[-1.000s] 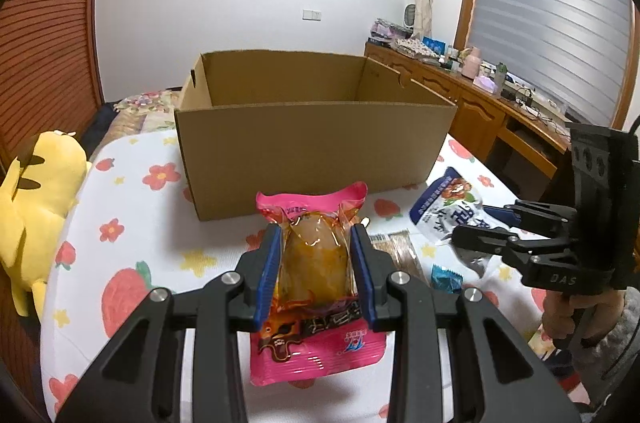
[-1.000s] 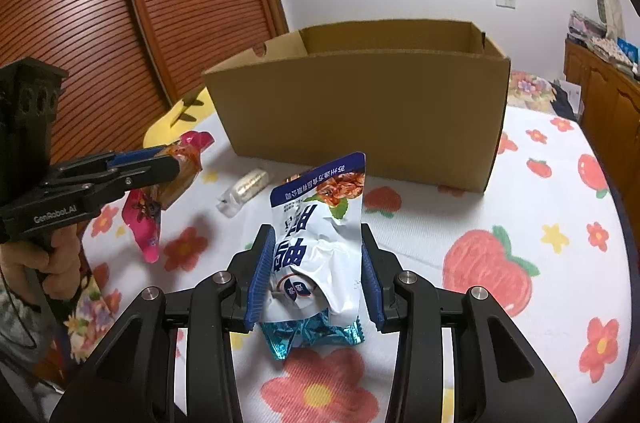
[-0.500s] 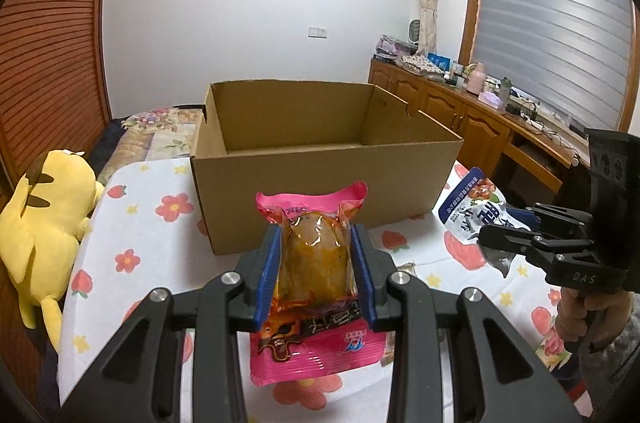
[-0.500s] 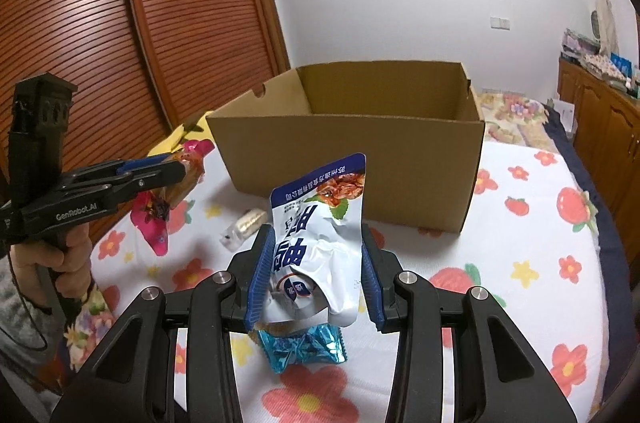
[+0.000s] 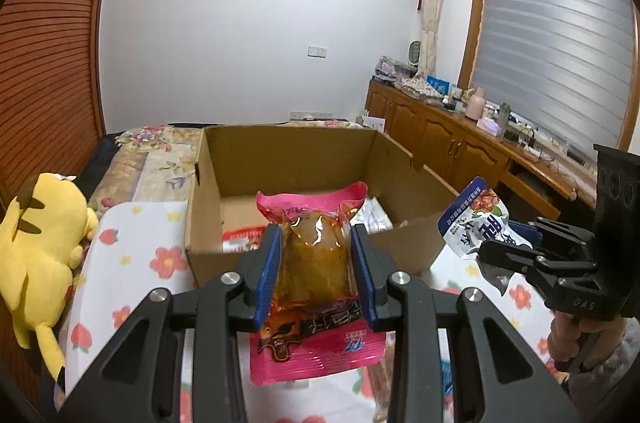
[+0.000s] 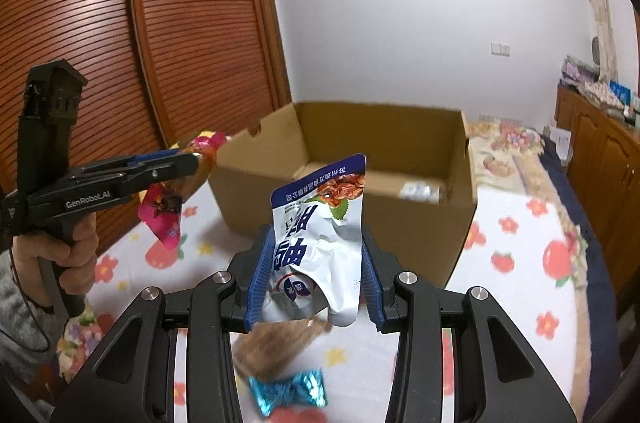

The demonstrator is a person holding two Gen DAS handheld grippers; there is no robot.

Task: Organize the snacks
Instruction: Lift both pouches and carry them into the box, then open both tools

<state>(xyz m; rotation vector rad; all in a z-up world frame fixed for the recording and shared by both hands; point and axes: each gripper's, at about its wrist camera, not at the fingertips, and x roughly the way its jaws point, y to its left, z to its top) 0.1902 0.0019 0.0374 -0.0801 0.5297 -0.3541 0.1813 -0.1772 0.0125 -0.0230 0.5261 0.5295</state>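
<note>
My left gripper [image 5: 316,259] is shut on a pink snack pouch [image 5: 314,255] with brown contents, held up just before the near wall of an open cardboard box [image 5: 208,255]. It also shows in the right wrist view [image 6: 188,163] with the pink pouch [image 6: 162,219]. My right gripper [image 6: 316,263] is shut on a white and blue snack pouch [image 6: 324,243], raised in front of the box [image 6: 420,223]; it shows at the right of the left wrist view [image 5: 504,255]. Packets [image 5: 244,239] lie inside the box.
A blue-wrapped candy [image 6: 288,391] and a brown packet [image 6: 276,347] lie on the flowered bedsheet [image 6: 540,283] below my right gripper. A yellow plush toy [image 5: 36,247] lies at the left. Wooden cabinets [image 5: 452,147] stand at the right, a slatted wardrobe [image 6: 120,43] at the left.
Both grippers have risen with their pouches and moved closer to the box; its inside and the packets in it now show.
</note>
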